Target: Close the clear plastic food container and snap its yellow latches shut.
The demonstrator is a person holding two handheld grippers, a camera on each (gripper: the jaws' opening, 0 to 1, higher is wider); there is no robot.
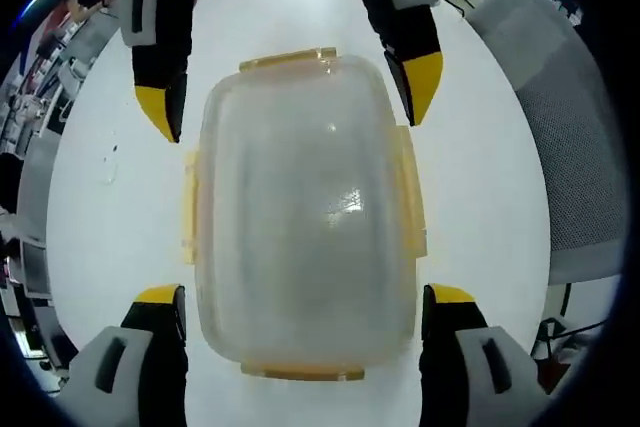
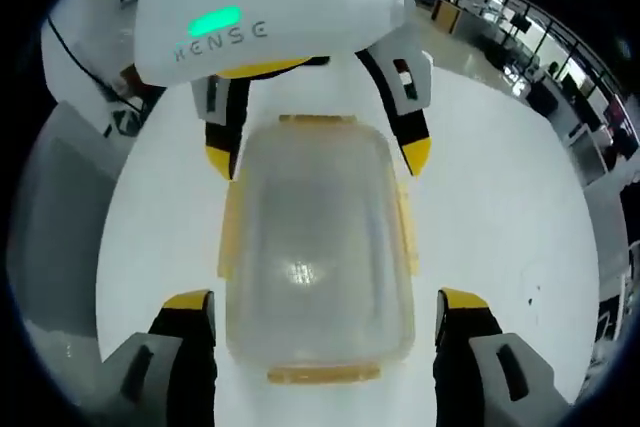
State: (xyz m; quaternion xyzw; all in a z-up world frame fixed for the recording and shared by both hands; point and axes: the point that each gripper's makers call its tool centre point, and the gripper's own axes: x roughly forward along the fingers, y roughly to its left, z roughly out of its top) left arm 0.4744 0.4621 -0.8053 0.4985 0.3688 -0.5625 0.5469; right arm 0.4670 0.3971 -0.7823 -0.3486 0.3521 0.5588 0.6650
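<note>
White tabletop (image 1: 480, 207); office desks (image 2: 520, 22) behind

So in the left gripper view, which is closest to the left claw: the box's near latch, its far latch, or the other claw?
1. Near yellow latch, between the left claw tips.
2. Far yellow latch, at the container's other end.
3. Right claw reaches in there; too close to separate from 2.

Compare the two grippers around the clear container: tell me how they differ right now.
The left gripper and the right gripper approach the container from opposite ends, facing each other. In the right gripper view, the left gripper carries a white housing with a green light. Both have yellow-tipped jaws spread wide of the container's sides, touching nothing.
</note>
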